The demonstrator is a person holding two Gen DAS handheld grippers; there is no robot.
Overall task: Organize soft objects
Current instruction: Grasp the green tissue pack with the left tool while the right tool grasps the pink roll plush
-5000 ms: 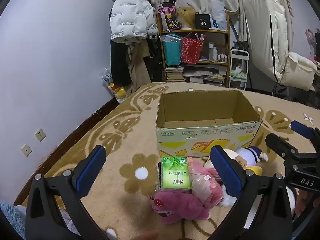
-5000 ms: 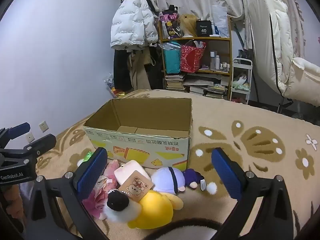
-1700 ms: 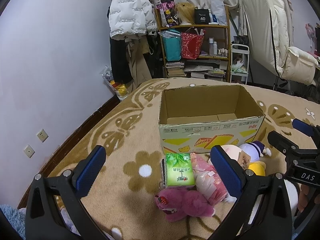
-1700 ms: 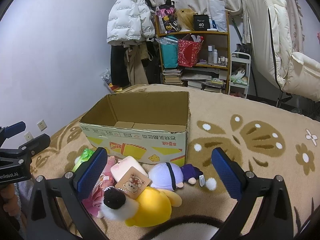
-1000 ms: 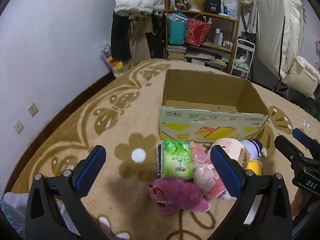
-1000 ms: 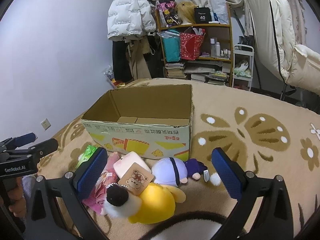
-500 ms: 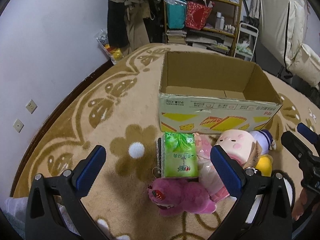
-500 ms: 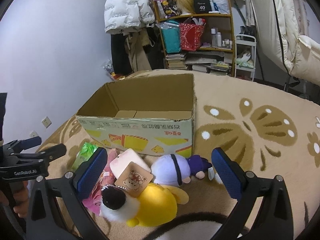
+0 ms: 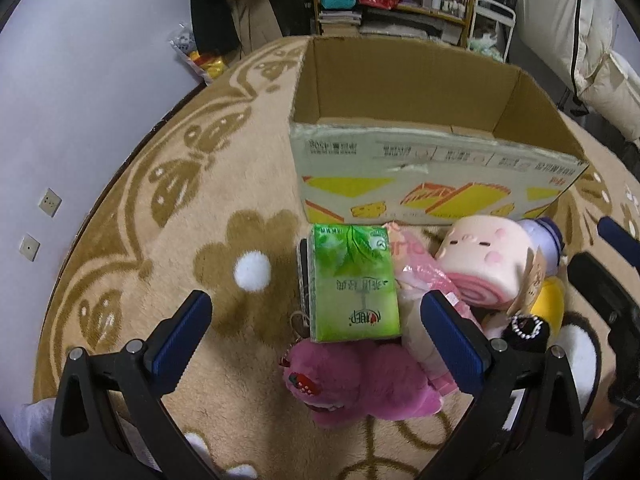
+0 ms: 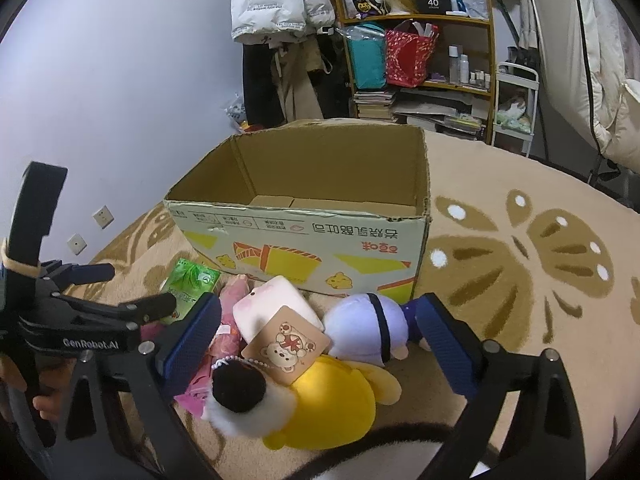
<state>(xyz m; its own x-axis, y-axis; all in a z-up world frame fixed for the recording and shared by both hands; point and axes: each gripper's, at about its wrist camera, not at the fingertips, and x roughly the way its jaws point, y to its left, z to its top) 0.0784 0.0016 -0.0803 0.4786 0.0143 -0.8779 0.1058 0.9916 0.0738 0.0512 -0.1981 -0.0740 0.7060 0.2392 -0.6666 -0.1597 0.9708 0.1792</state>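
Observation:
An open cardboard box (image 9: 420, 152) stands on the patterned rug, and soft things lie in a heap against its near side. In the left wrist view my left gripper (image 9: 314, 320) is open, hovering over a green tissue pack (image 9: 352, 284). A magenta plush bear (image 9: 360, 380) lies just below the pack. To the right are a pink packet (image 9: 424, 288) and a pink-faced roll plush (image 9: 484, 264). My right gripper (image 10: 320, 320) is open above a yellow plush (image 10: 332, 400), a tagged pink plush (image 10: 276, 304) and a lavender plush (image 10: 364, 328). The box (image 10: 304, 232) holds nothing visible.
A shelf unit (image 10: 420, 48) packed with bags, books and bottles stands behind the box, with a white puffer jacket (image 10: 276, 0) hanging beside it. A white padded chair (image 10: 600, 60) is at the right. Wall sockets (image 9: 40, 220) sit low on the left wall.
My left gripper has moved forward and tilted down over the green tissue pack, which now sits between its fingers. The right gripper has edged closer to the plush heap. Both stay open.

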